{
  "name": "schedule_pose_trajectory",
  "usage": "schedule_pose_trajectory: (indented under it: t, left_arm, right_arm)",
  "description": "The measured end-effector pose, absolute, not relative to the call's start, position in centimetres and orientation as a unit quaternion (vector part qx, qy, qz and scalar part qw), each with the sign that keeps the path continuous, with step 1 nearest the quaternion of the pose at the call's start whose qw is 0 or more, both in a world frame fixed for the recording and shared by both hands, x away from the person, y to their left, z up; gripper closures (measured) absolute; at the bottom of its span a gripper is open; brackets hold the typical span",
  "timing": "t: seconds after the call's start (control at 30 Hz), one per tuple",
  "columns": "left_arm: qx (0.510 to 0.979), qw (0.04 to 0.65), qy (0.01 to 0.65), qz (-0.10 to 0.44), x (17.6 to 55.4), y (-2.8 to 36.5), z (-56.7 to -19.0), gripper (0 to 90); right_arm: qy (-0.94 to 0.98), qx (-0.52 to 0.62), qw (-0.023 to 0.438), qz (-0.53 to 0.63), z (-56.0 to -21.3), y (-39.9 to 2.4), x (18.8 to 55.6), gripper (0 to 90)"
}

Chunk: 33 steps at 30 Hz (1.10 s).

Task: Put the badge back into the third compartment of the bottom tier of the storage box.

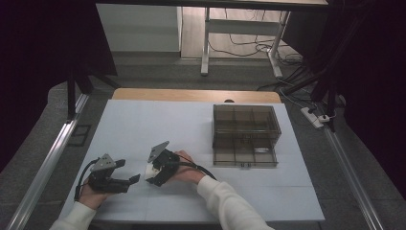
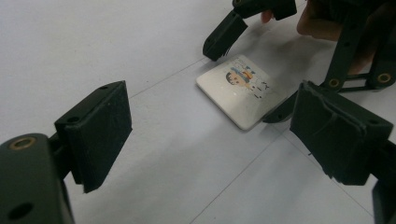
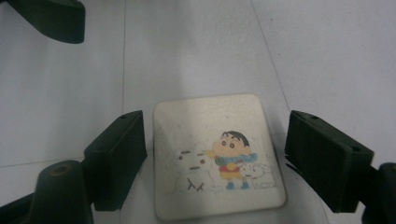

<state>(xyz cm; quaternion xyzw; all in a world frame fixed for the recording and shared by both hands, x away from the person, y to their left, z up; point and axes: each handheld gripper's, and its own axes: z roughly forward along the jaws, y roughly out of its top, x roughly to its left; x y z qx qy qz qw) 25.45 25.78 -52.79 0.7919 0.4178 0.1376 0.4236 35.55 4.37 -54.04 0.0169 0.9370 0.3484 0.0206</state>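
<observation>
Table: a white-covered tabletop [image 1: 143, 124] with a bare wooden strip along its far edge; both claws work near its front edge, the person's white sleeves coming in from below.
Box: a smoky, see-through plastic organiser box with divided compartments [image 1: 245, 135] stands well apart from both claws, off to the right of the right claw and farther back on the table.
Left claw: the black two-jaw left gripper [image 2: 205, 140] hangs low over the white surface, jaws spread wide with nothing between them. The tile lies ahead of it, beyond its jaw tips, and the right claw shows just past the tile.
Right claw: the black two-jaw right gripper [image 3: 212, 163] is released, its jaws parted and standing one on either side of the tile, just beside its edges; whether the pads touch it I cannot tell.
Tile: a small square white coaster with rounded corners and a cartoon boy and snowman printed on it [image 3: 217, 158] lies flat on the table between the right claw's jaws.
</observation>
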Motion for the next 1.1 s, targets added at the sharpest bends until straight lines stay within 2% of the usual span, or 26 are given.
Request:
schedule_pose_trajectory:
  t: [0.17,0.57,1.1]
  left_arm:
    - [0.792,0.423,0.418,0.137,25.5,25.8,-52.8,12.5]
    - [0.791,0.424,0.419,0.138,25.5,25.9,-52.8,12.6]
    - [0.791,0.423,0.42,0.14,25.5,25.8,-52.8,12.6]
  right_arm:
    - [0.937,0.012,0.015,0.348,-53.9,4.5,35.5,32.4]
    - [0.939,-0.002,0.026,0.342,-53.6,4.6,35.4,32.7]
    - [0.93,0.012,0.044,0.364,-51.9,2.4,35.5,33.3]
